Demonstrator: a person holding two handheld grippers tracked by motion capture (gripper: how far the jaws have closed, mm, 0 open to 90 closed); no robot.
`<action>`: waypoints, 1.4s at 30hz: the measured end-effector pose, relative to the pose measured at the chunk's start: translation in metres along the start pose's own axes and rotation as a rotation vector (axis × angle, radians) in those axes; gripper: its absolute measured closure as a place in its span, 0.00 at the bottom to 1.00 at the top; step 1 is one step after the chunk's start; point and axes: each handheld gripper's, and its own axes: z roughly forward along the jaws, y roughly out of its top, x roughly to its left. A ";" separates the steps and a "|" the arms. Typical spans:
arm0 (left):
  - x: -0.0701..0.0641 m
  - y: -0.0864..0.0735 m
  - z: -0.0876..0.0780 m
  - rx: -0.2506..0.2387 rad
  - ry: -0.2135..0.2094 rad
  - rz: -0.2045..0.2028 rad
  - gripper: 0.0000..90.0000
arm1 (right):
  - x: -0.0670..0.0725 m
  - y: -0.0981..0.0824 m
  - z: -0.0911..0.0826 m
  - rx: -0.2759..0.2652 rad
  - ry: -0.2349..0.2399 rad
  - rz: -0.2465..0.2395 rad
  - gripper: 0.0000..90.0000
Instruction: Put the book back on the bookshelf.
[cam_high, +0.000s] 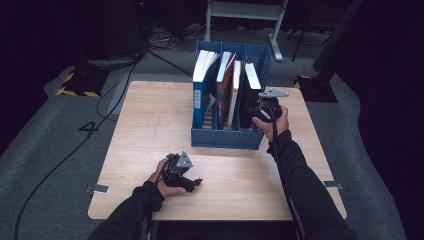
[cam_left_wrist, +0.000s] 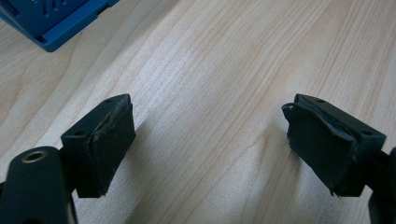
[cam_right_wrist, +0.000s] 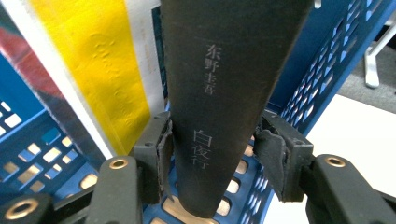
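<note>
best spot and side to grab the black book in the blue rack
Grip the black book across its spine, one pad on each cover, coming from the rack's open front on the person's side. It stands upright, spine outward, in the rightmost slot, so only that narrow edge is free. The right gripper already straddles the spine there.

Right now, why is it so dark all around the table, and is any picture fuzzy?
High view: light falls on the table, the room behind stays black. Left gripper view: sharp wood grain, soft shadows under the tongs. Right gripper view: black book sharp, the nearest tong parts slightly soft.
</note>
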 end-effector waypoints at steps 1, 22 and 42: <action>0.000 0.000 0.000 0.000 0.000 0.000 0.17 | 0.000 0.001 0.001 0.003 0.001 0.001 0.53; 0.000 0.000 0.000 -0.001 -0.001 -0.001 0.17 | -0.005 0.012 0.023 0.033 -0.036 0.009 0.50; 0.000 0.000 0.000 0.002 0.001 0.003 0.17 | -0.005 0.012 0.004 0.063 -0.023 -0.044 0.52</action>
